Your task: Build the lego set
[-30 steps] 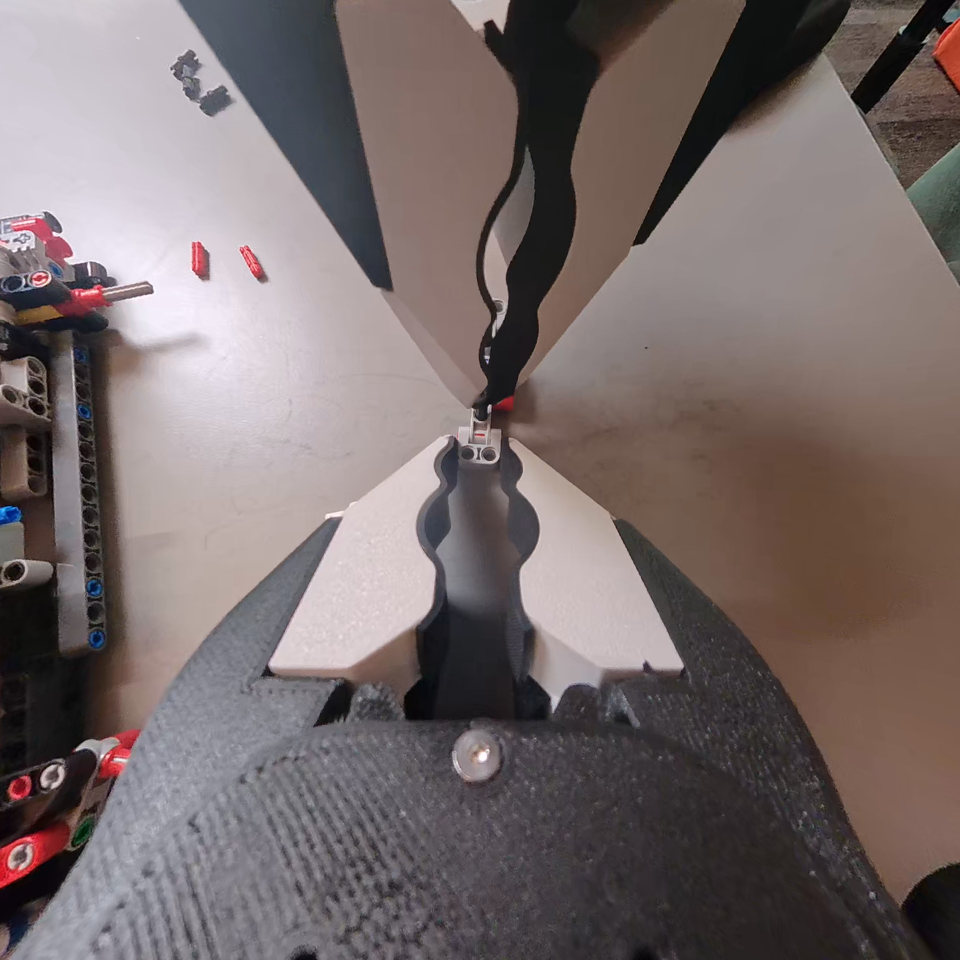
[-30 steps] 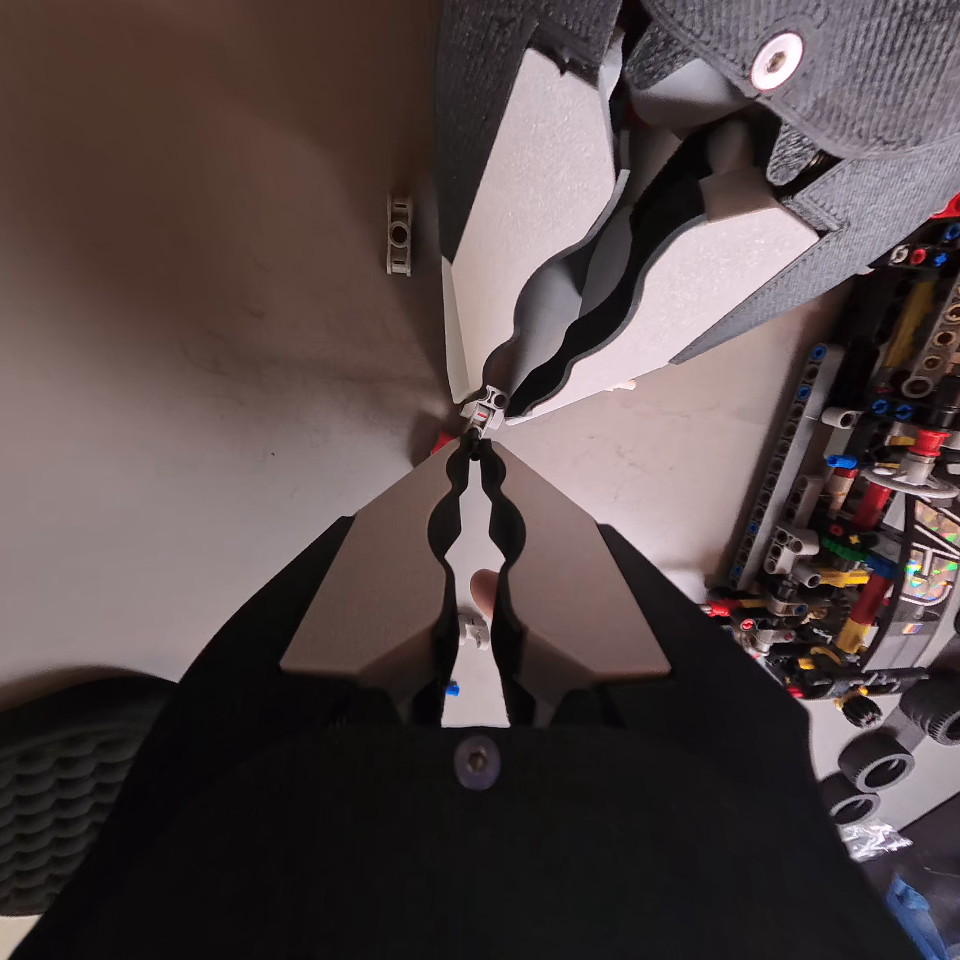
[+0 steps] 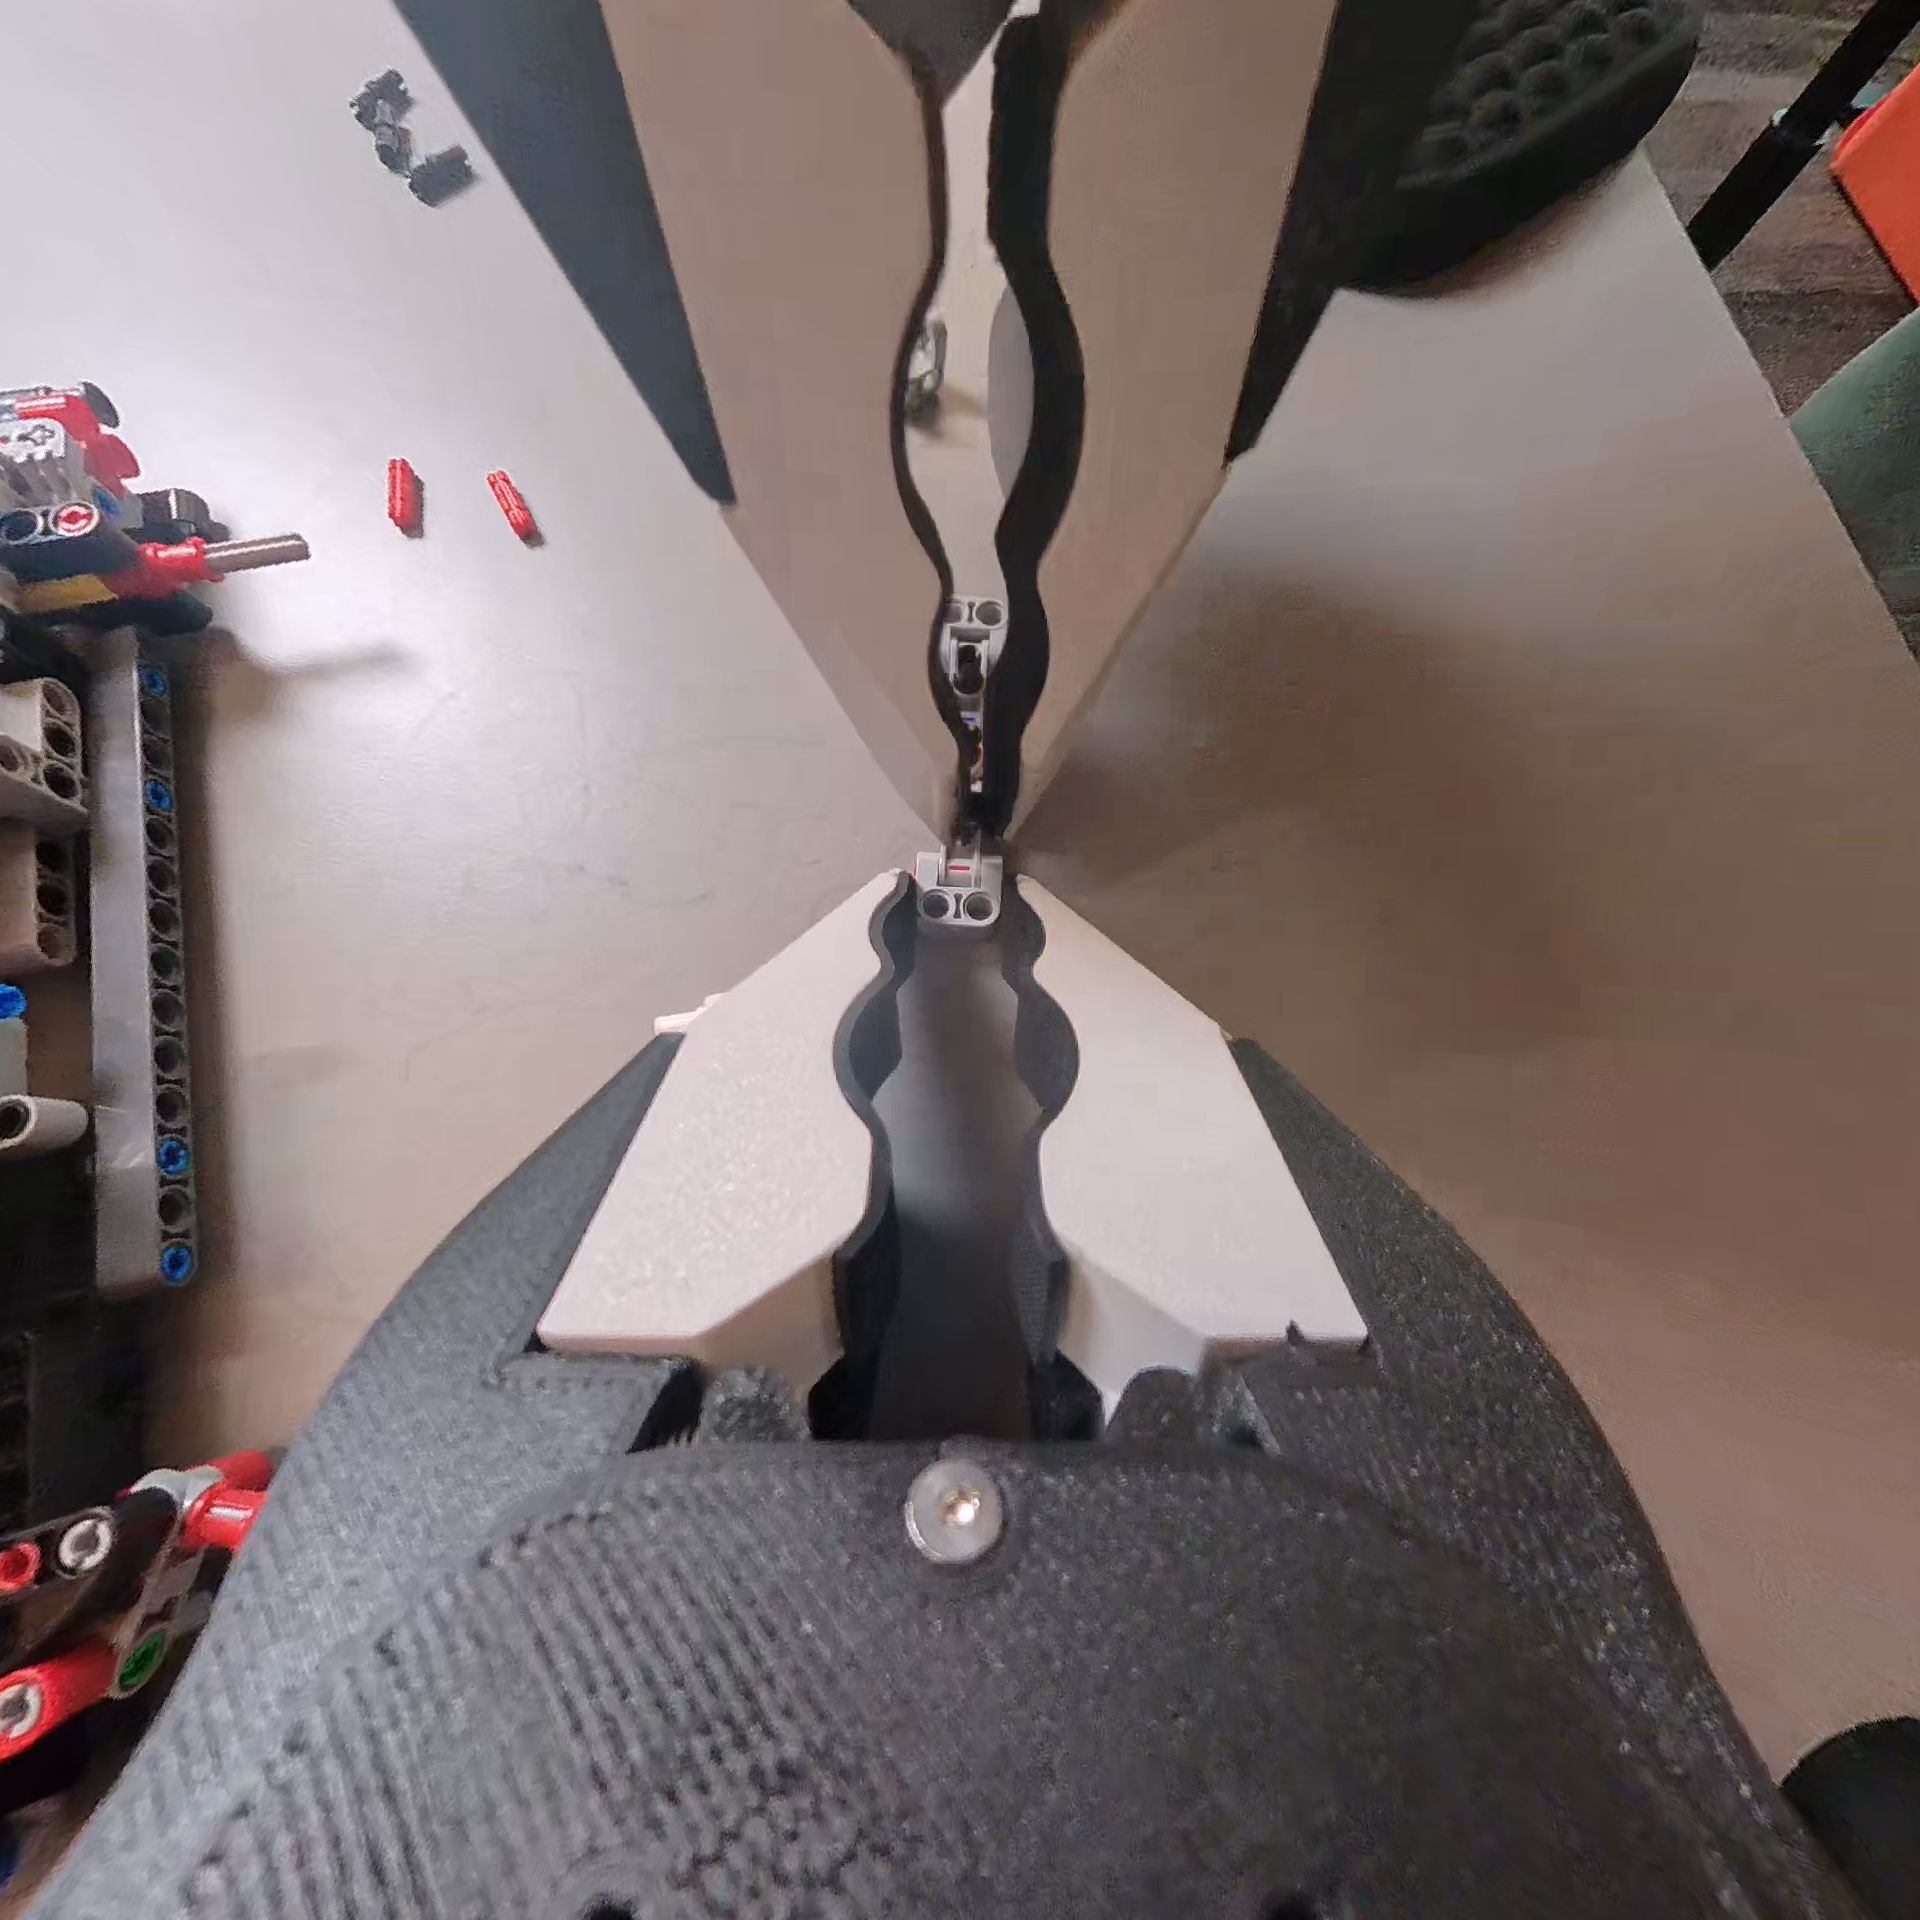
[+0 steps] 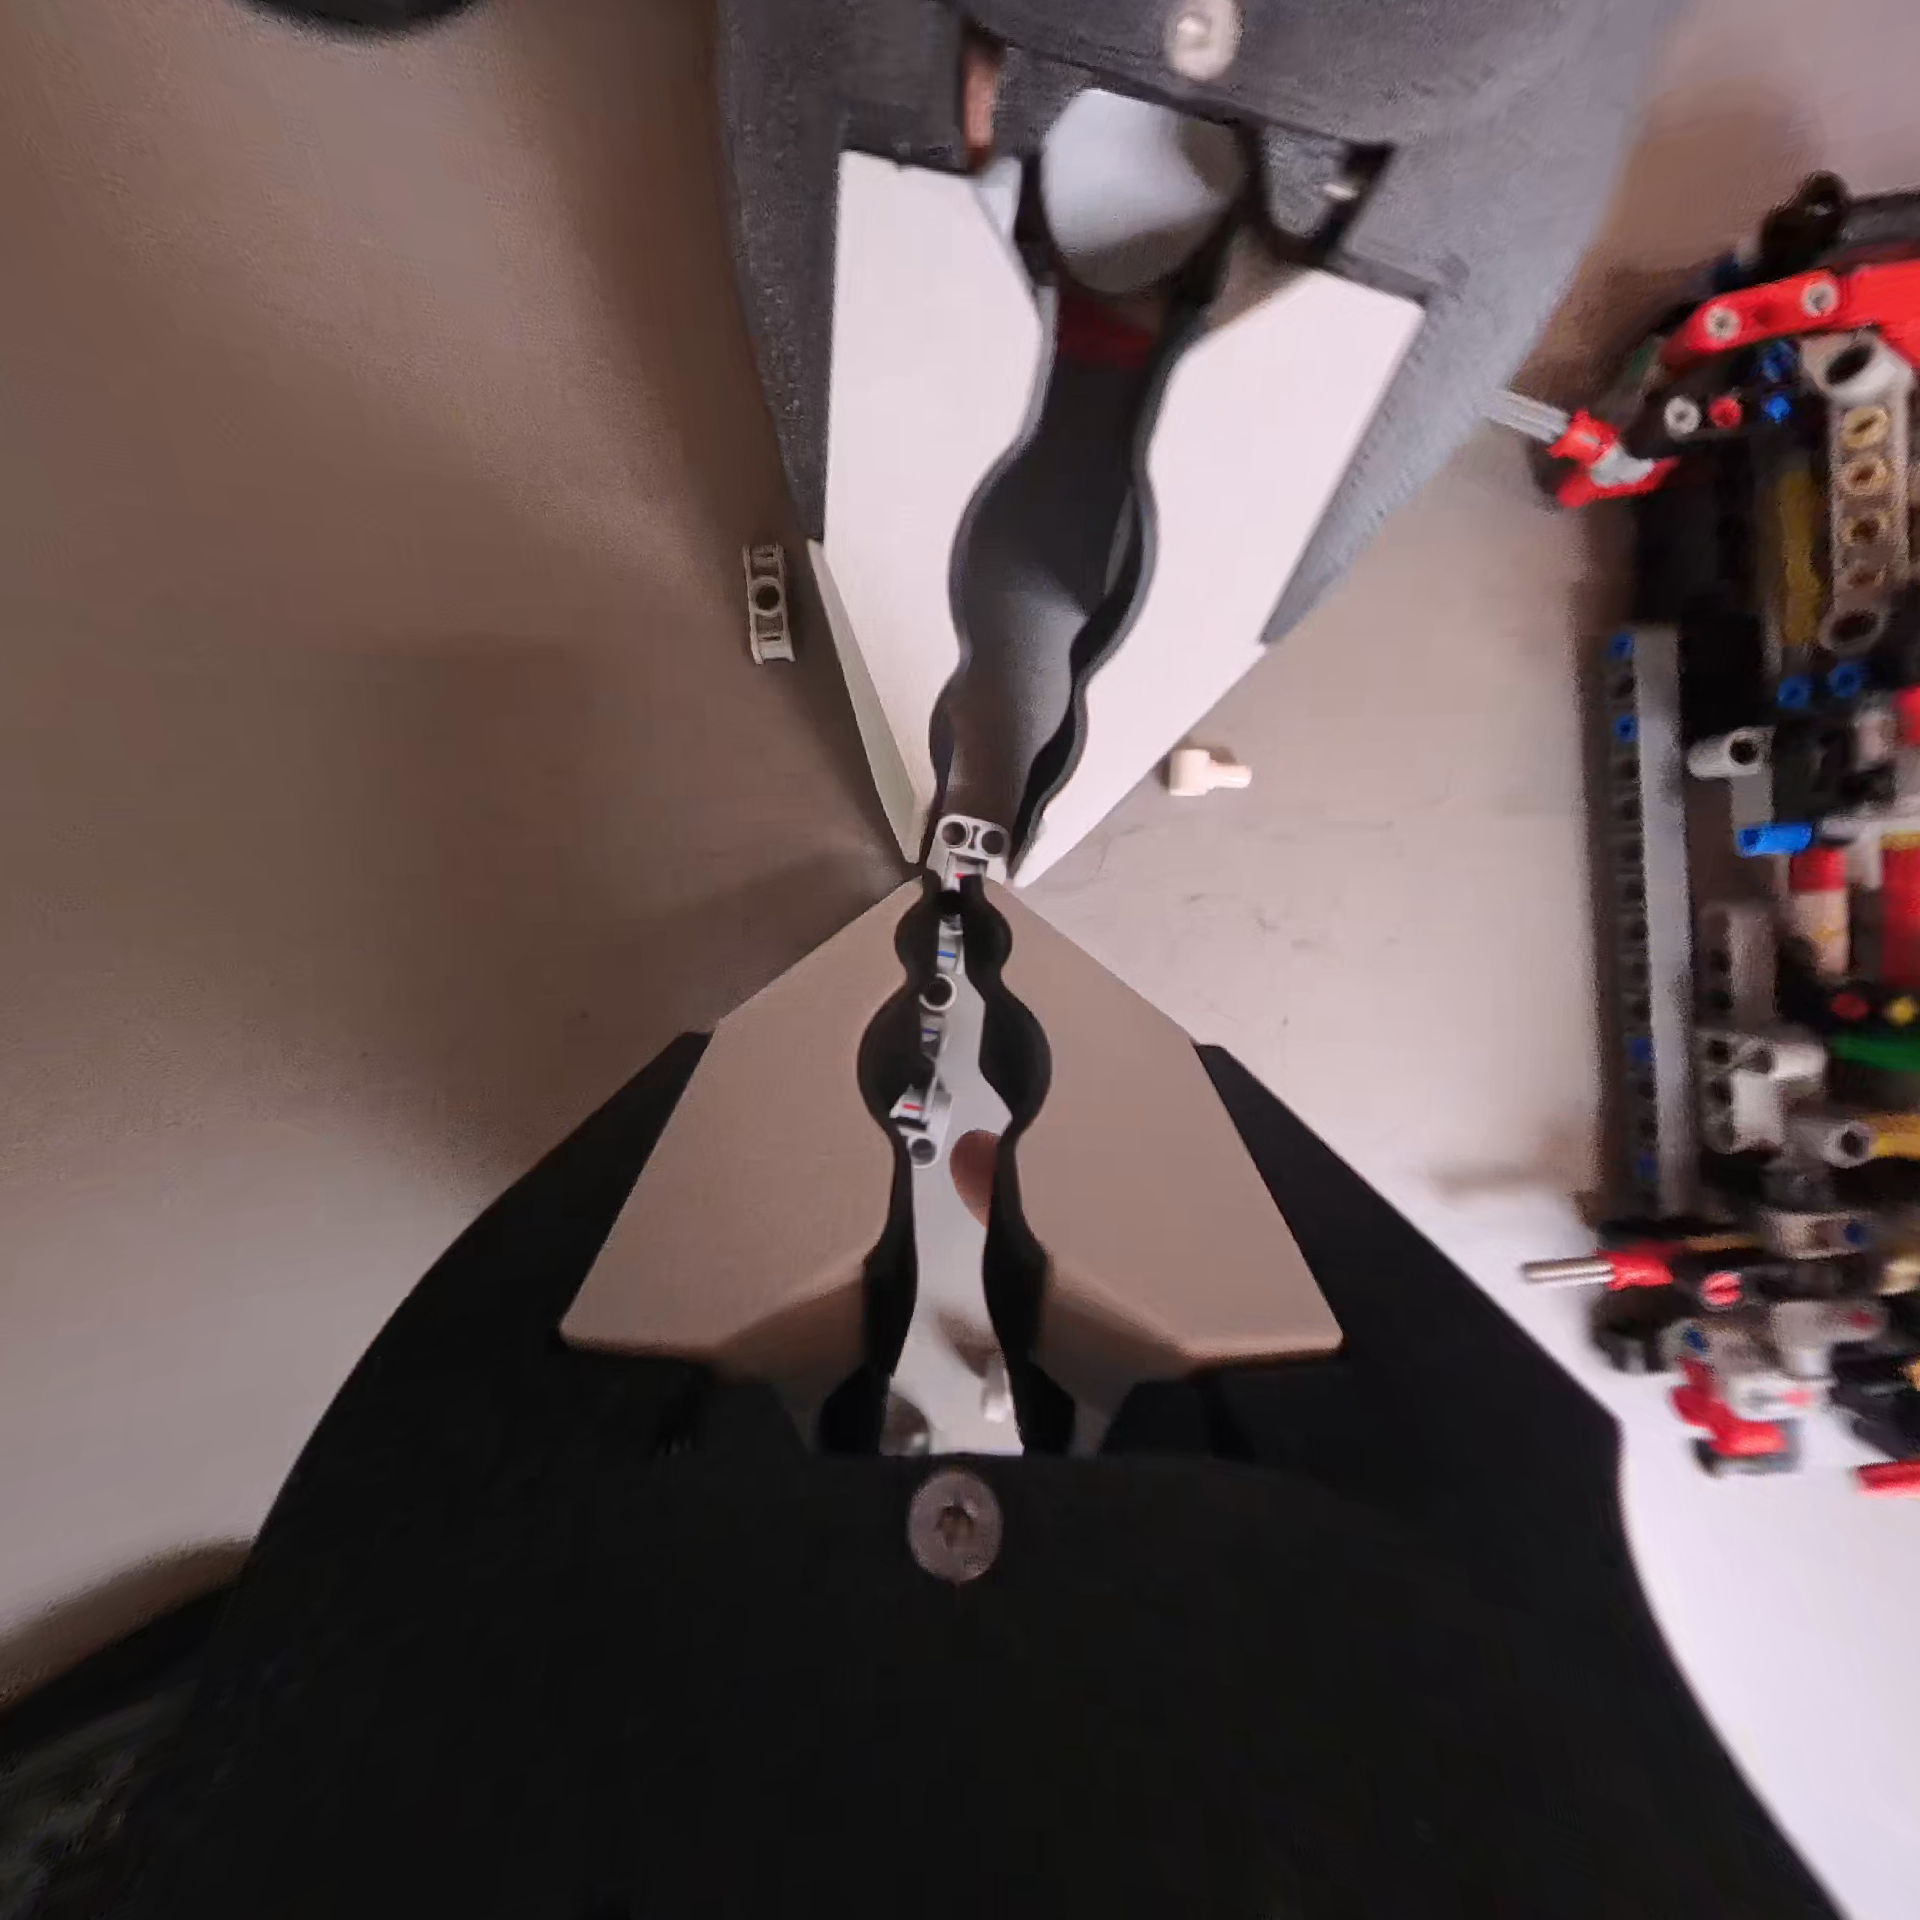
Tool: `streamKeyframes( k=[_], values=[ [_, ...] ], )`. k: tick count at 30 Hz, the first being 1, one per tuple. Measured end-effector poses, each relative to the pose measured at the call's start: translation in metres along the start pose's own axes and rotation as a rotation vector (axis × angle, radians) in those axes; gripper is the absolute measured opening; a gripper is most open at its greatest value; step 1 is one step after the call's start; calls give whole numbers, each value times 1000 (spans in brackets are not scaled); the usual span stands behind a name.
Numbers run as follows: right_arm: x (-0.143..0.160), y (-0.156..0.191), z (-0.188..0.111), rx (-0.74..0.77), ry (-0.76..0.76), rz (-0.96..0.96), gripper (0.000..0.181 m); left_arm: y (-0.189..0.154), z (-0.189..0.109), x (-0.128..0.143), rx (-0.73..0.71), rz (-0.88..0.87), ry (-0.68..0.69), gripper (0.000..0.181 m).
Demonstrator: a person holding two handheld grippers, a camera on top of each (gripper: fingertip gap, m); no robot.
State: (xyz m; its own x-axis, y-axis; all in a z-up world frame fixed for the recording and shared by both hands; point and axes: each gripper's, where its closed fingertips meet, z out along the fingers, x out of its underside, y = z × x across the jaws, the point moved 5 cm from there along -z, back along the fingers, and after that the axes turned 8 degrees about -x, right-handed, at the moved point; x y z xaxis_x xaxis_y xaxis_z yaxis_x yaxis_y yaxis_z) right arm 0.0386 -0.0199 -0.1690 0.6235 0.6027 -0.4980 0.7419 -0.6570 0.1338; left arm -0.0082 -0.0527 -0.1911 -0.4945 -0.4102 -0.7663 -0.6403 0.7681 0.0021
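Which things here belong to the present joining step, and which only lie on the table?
In use:
- left gripper
- grey connector in its tips
- right gripper
- small black piece in its tips

Lying about:
- two red pins
- black pins
- half-built car
- tan peg

The left claw [image 3: 958,883] and right claw [image 4: 951,894] meet tip to tip, both closed on small pieces.

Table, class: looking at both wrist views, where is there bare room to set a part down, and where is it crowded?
Free: the table right of the left tool, and between the red pins and that tool. Crowded: the strip along the Lego model, and where the right tool meets the left.
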Motion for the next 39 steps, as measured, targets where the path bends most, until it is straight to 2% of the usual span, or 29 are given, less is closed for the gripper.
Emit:
streamKeyframes(
  k=[4, 9, 13, 16, 21, 24, 31, 33, 36, 39],
  values=[
    [2, 2, -9, -4, -291, 93, 3, 0, -4, -4, -18, 0, -44, 14],
    [-4, 8, -37, 31, -716, 170, 3, -5, -30, -26, -37, -23, -244, 19],
    [-5, 15, -54, 42, -962, 187, 3, -10, -47, -43, -113, -17, -367, 16],
    [-4, 19, -56, 50, -1022, 168, 3, -11, -57, -54, -139, -34, -447, 9],
    [-7, 22, -59, 32, -1127, 154, 3, -12, -58, -58, -151, -40, -461, 13],
    [-8, 23, -63, 19, -1172, 144, 3, -14, -59, -60, -154, -32, -483, 0],
    [-4, 29, -70, 79, -1149, 63, 3, -16, -65, -68, -66, -142, -596, 0],
    [-5, 30, -73, 86, -1183, 64, 3, -15, -64, -67, -65, -147, -596, 0],
    [-7, 31, -77, 95, -1221, 59, 2, -16, -61, -67, -62, -160, -604, 15],
    [-11, 34, -74, 89, -1219, 43, 3, -20, -62, -73, -44, -157, -639, 10]
  ],
)
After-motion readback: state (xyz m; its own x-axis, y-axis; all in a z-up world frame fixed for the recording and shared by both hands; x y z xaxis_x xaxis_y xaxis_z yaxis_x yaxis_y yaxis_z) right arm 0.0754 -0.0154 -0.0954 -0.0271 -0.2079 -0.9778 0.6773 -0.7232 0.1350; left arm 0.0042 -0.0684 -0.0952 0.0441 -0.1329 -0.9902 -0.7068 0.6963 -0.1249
